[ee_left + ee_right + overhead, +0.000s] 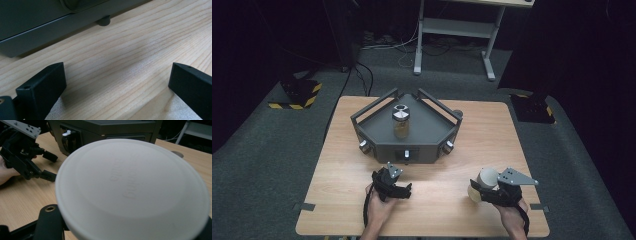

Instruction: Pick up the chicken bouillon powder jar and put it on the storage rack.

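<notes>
White plastic, smooth and round, marks the lid of the pale jar (482, 183) that the right gripper (484, 192) holds closed between its black jaws, lifted just off the light wooden table (462, 125), near its front edge and well to the right front of the dark grey angular metal tray (377, 145). In the right gripper view the lid's flat face (132, 190), faintly embossed with lettering too blurred to read, looms over the jaws. The left gripper (398, 186) rests close before the tray's front wall, its jaws standing wide apart over bare wood grain with nothing between them. On the tray's floor stands a small glass jar with a silver metal cap (401, 121), upright and apart from the raised rails. The tray's front carries small silvery knobs; its underside shows a stubby foot (103, 21) in the left gripper view. By the look of it, the step in hand is carrying the white-lidded jar toward the tray. The next move would call for raising it clear of the front wall and setting it down beside, not against, the glass jar.
</notes>
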{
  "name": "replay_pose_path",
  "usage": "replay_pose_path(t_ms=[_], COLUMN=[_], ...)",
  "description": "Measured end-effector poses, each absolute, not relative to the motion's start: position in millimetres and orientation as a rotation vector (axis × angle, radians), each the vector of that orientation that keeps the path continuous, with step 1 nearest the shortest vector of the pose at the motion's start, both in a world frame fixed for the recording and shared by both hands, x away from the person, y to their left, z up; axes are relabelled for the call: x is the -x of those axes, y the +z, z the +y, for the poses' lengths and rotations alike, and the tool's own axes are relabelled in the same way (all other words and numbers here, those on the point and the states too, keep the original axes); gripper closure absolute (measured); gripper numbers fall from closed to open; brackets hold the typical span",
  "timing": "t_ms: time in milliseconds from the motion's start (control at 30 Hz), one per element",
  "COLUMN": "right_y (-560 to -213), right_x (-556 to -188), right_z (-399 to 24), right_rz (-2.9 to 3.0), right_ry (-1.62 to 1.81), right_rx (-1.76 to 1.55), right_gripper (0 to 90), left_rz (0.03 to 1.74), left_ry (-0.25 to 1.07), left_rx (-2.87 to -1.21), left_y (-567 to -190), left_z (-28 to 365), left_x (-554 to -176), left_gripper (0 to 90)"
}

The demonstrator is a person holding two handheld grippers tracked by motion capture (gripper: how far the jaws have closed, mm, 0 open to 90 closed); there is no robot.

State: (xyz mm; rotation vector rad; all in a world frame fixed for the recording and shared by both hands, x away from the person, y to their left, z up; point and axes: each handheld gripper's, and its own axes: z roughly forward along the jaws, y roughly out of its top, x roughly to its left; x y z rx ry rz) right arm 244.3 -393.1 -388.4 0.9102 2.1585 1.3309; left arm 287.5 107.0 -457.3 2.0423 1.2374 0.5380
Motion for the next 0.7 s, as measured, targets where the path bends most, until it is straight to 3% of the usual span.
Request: replay_pose_path(t_ms=[700], right_y=[-341], right_x=[-270], right_z=[-378], right_rz=[2.216], right_ry=[1.38], right_rx=[-0.799], right_gripper=[35.0], left_rz=[1.242], left_ry=[0.539], left_rx=[-2.04], left_y=[-457], left_z=[106], left_x=[-287], left_gripper=[1.1])
